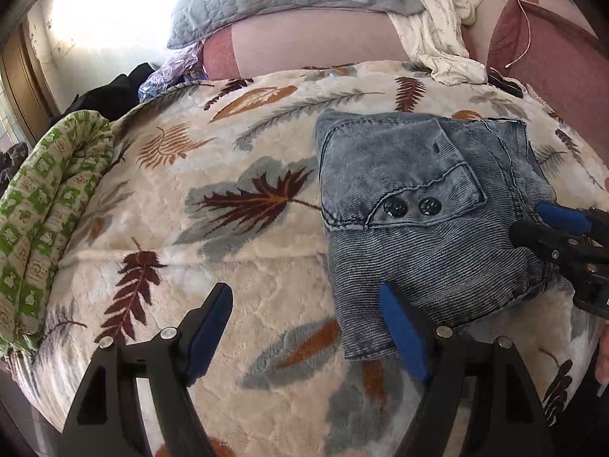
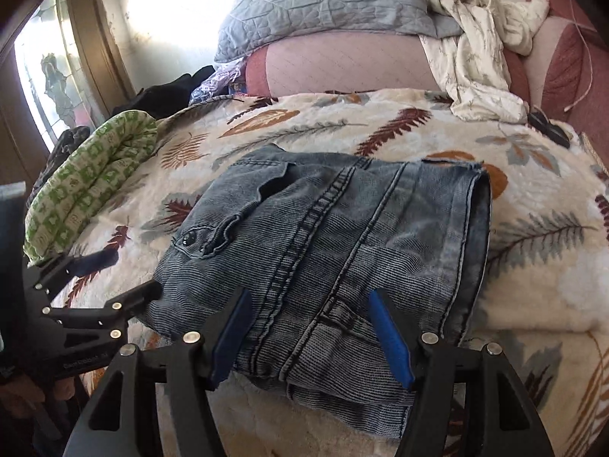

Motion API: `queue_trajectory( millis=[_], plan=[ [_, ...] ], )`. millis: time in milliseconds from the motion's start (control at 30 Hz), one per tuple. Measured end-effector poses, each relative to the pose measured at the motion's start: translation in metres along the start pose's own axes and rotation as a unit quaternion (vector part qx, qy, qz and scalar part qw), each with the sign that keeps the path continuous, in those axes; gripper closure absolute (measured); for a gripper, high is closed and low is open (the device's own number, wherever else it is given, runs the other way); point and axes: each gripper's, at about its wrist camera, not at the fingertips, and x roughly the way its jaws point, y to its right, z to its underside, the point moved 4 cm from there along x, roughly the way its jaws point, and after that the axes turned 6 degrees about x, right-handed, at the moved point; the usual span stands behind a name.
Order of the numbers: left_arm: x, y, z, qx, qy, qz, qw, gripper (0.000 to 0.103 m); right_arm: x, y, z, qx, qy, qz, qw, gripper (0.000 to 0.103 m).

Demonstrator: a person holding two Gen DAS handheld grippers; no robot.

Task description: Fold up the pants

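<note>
Lying folded into a thick, roughly square bundle near the front edge of the blanket [image 1: 160, 205], the pants [image 1: 418, 205] are washed blue denim with ribbed weave, raised seams and two dark round buttons [image 1: 411, 207] on a pocket flap. The blanket is plush cream fleece printed with feathery leaves. Both tongs stand wide and hold nothing: the left gripper [image 1: 308, 327] at the bundle's near corner, the right gripper [image 2: 310, 331] straddling its front edge.
</note>
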Motion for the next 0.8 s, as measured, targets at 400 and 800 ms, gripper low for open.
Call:
queue_trajectory(
  millis=[400,800],
  plan=[
    [0.013,0.003,0.009,-0.006,-0.002,0.003,1.0000,0.021,0.008,0.001,0.008,-0.004,0.004,0.002,1.000,0.033],
    [-0.021,-0.007,0.000,-0.004,0.010,-0.030,0.9995,0.021,-0.005,0.003,0.000,0.017,0.032,-0.012,0.999,0.030]
  ],
)
